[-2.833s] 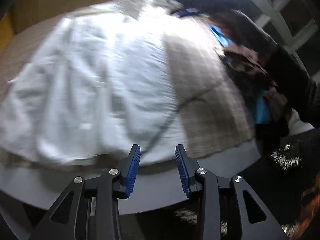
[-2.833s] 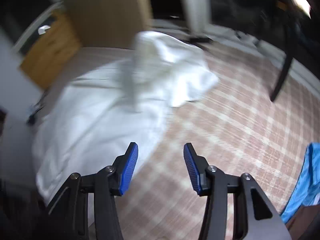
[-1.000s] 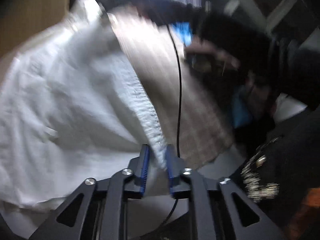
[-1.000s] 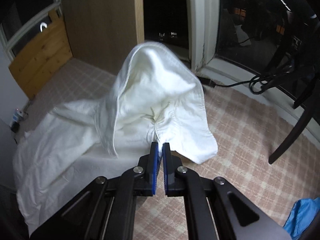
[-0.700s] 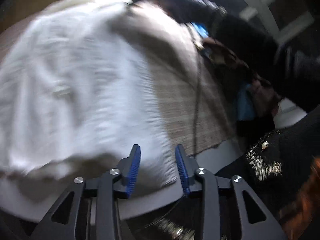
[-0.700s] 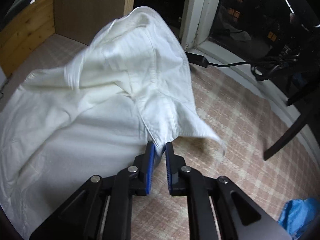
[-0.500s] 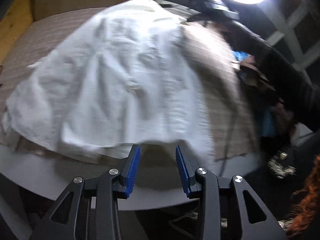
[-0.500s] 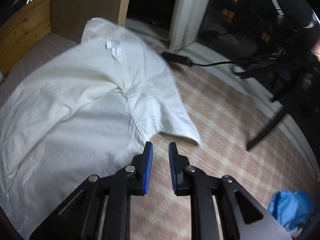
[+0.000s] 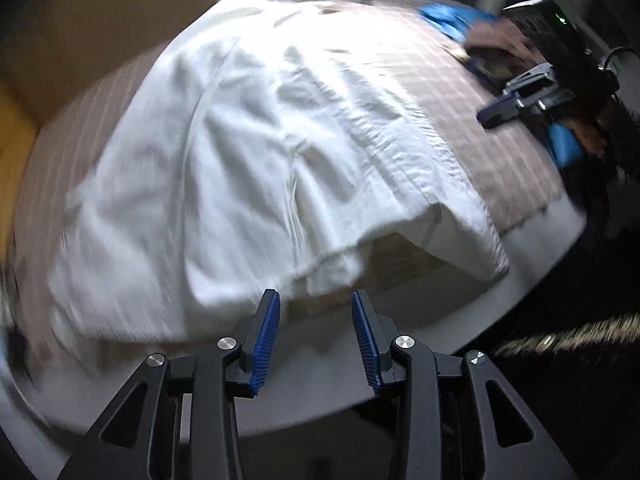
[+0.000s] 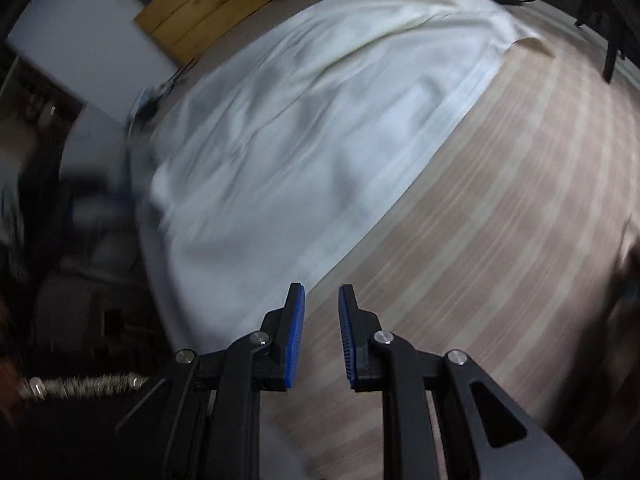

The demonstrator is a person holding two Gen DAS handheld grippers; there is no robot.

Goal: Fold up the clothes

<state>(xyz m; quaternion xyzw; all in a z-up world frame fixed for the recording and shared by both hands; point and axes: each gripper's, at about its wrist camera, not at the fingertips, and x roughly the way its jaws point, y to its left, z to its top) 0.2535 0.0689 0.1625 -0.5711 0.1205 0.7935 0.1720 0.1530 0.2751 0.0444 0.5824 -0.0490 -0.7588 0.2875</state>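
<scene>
White shirt [image 9: 256, 152] hem lies just above the empty, opening left claw [image 9: 316, 332] at lower centre, nearer than the empty, opening right claw [image 10: 321, 336].

Dim room; checked beige tablecloth [image 10: 500, 208] covers the table. Wooden panel [image 10: 200, 12] at 11 o'clock, dark chair leg [image 10: 612, 52] at 2 o'clock.

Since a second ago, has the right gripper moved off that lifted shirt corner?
Yes. The right gripper, jaws opening and empty, has swung back along the white shirt toward the table's near edge; the wooden panel now sits far off.
</scene>
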